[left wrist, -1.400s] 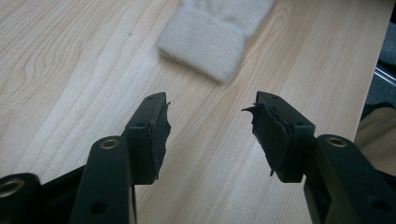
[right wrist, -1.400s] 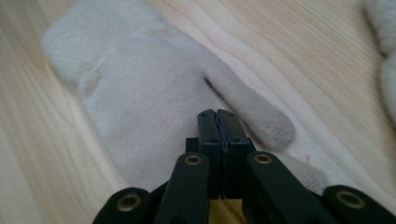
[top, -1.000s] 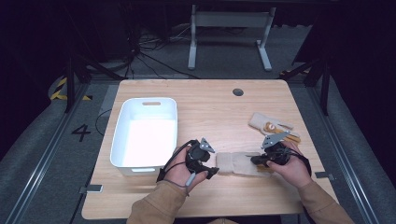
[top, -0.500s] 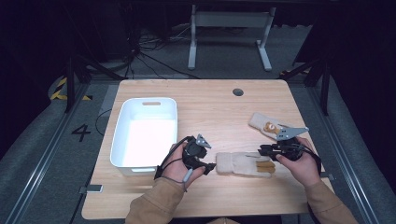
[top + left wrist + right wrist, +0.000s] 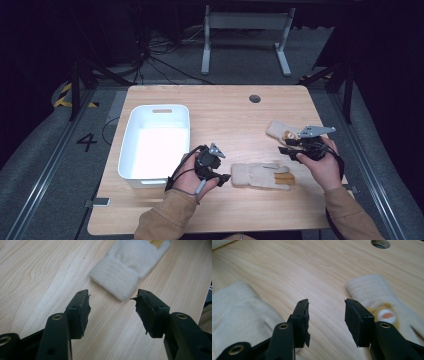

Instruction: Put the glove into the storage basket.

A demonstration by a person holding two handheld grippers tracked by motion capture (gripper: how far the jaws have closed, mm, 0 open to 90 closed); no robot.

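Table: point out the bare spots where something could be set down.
The widest bare wood lies between the white bin and the round hole, across the far half of the table. A strip along the near edge is also free. It is crowded near the two gloves and both grippers.

Both forearms wear tan sleeves (image 5: 170,215) reaching to the wrists. The left tongs (image 5: 223,177) are black, with a small grey three-cornered plate on top and a black cable looping beside the hand. The right tongs (image 5: 283,146) are black too, topped by a longer grey plate, with a black cable along the wrist. Up close, each jaw is a matte black block with brass-ringed screw holes and frayed black padding on its inner face.
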